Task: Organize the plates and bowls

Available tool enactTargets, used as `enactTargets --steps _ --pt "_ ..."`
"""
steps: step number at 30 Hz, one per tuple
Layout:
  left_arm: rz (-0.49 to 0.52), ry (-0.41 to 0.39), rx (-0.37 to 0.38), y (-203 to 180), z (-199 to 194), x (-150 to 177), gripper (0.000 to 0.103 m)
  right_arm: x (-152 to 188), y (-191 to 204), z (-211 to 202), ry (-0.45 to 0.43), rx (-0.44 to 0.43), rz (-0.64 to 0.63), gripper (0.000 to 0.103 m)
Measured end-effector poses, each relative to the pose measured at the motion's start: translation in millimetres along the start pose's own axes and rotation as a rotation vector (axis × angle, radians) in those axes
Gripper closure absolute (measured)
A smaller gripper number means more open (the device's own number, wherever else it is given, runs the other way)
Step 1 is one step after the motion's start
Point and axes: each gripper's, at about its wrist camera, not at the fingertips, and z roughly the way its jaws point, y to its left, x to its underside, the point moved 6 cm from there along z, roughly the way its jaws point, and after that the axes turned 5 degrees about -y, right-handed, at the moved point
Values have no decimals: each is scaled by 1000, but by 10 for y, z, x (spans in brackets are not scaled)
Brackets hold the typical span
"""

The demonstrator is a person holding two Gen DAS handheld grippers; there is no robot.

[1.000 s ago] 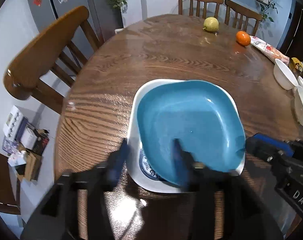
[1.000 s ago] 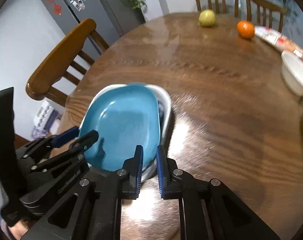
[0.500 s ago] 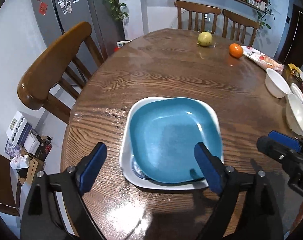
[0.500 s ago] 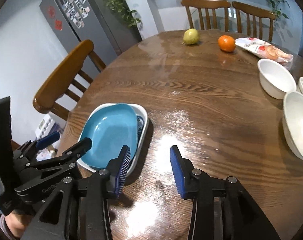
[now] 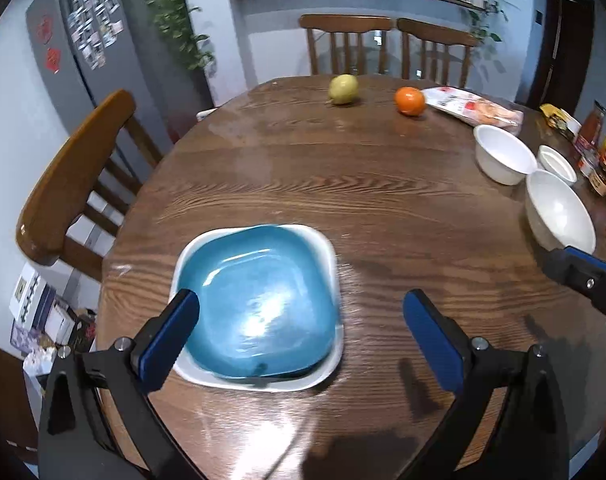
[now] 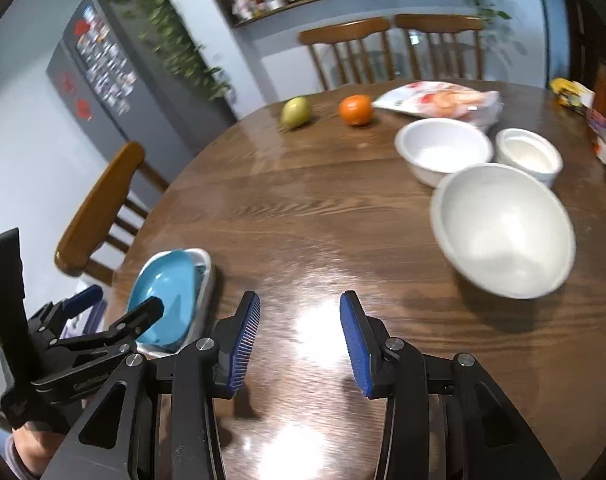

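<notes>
I see a varnished wooden table (image 5: pixel 343 184), its grain glossy under glare. Near its left edge, a glazed blue plate (image 5: pixel 259 300) shines inside a smooth white dish (image 5: pixel 330 256). By the right edge, white bowls (image 6: pixel 503 228) look glossy ceramic. My gripper pads (image 6: pixel 245 340) are ribbed blue.

Left gripper (image 5: pixel 301 332): black frame, blue pads (silver screws); right gripper (image 6: pixel 299 338): black, ribbed blue pads.

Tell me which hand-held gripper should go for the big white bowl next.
Right. The right hand-held gripper is open and empty, with the big white bowl just ahead to its right. The left hand-held gripper hangs open over the blue plate, farther from it.
</notes>
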Motion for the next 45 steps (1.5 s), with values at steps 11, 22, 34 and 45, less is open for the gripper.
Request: enactTargets --steps 11,22,34,45 --pt "90 -12 92 -735 -16 -116 1 -54 -790 -306 -45 92 107 60" --pt "51 48 271 -1595 240 -324 1 -113 -1645 -424 -55 196 232 60" --pt "38 197 319 -2219 870 -382 42 -238 -2201 189 72 154 325 61" --pt "67 150 291 -1886 664 -323 86 -256 -1677 256 116 60 209 90"
